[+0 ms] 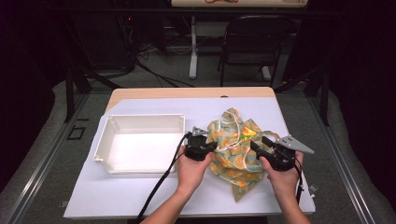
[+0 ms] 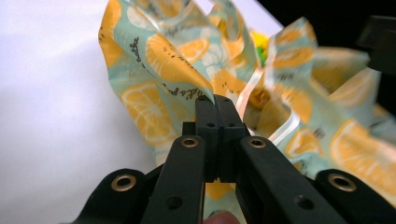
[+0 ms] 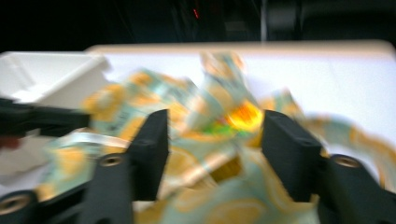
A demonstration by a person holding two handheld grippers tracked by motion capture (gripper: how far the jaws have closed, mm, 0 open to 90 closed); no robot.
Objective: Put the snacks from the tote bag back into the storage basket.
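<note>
A drawstring cloth bag printed with orange slices lies crumpled on the white-covered table, right of centre. My left gripper is at the bag's left edge. In the left gripper view this gripper is shut on a fold of the bag beside a pale drawstring. My right gripper is at the bag's right side. Its open jaws straddle the blurred bag. Something yellow and green shows inside the bag's mouth.
A white rectangular tray sits left of the bag, close to my left hand, and its corner shows in the right gripper view. A black folding chair and table legs stand beyond the table's far edge.
</note>
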